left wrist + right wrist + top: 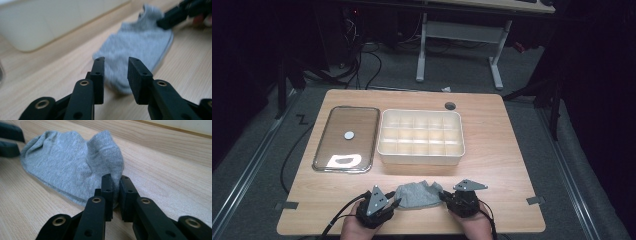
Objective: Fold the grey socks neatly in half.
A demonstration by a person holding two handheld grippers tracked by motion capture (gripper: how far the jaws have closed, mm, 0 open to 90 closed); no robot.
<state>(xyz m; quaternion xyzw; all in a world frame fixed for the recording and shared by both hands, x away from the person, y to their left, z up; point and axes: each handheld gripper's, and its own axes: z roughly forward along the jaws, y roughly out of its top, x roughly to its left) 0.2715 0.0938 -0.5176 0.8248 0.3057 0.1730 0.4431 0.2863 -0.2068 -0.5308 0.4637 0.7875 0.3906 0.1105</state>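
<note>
Lying on the counter just in front of the divided tray, grey sock, edges blurred. Right claw pinches its cuff; left claw narrowly open, touching nothing.

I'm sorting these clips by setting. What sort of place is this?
Probably a lab or recording room, not a home: a lone wooden table under bright light in a dark room, cables trailing on the grey floor, and another desk's frame behind.

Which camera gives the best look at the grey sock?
The right gripper view: the grey sock lies close, sharp, its knit visible. The left gripper view shows it blurred; the high view shows it small.
</note>
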